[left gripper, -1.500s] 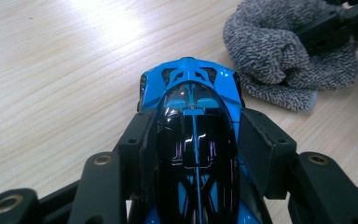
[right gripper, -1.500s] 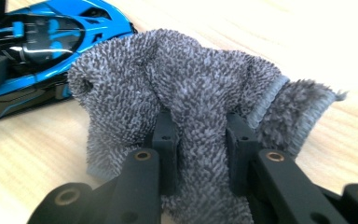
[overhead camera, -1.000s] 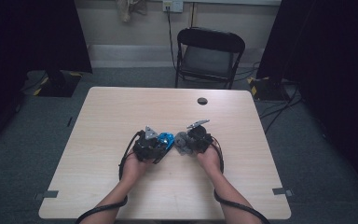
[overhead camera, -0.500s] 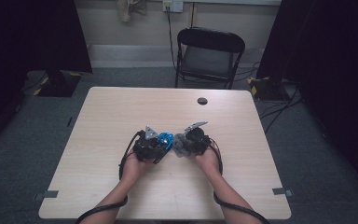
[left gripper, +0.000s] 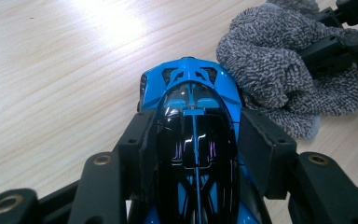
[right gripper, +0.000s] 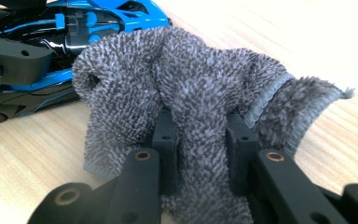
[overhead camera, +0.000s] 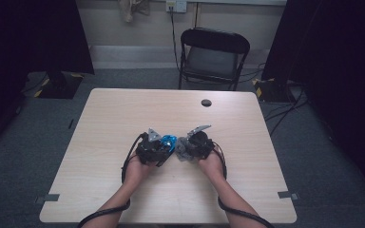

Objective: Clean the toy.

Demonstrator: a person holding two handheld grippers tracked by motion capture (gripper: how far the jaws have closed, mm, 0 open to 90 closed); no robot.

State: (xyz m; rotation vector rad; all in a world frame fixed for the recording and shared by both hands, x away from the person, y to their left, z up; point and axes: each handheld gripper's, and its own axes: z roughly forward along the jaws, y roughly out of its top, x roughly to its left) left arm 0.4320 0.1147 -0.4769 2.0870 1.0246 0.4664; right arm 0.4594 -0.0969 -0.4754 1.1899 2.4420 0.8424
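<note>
Wiping of a toy car, mid-step, at the middle of the table (overhead camera: 123, 118), nearer the person's edge.

Left gripper (left gripper: 193, 140): fingers (left gripper: 137, 140) clamped on the flanks of the blue and black toy car (left gripper: 193, 88), nose pointing away from the camera, roof glossy. Car held low over the table; whether the wheels touch the wood cannot be told.

Right gripper (right gripper: 200, 135): fingers (right gripper: 165, 135) pinched tight on a bunched grey cloth (right gripper: 191, 79), a thick fold squeezed between them, loose terry spilling over both sides and down toward the wood.

Cloth pressed up beside the car's front corner, touching or very nearly so in the left gripper view. From the high view, both grippers (overhead camera: 154, 147) (overhead camera: 197, 145) side by side, facing inward, cloth and car (overhead camera: 168, 141) meeting between them.

Likely step in hand: rubbing the front bodywork with the cloth while steadying the car.

Next move, by judgement: dragging the cloth across the hood and on toward the roof, light pressure only, with the left grip kept firm against the push. Turning the car afterwards to bring an unwiped side toward the cloth. Risk: loose terry snagging on a wheel or the left fingers.
</note>
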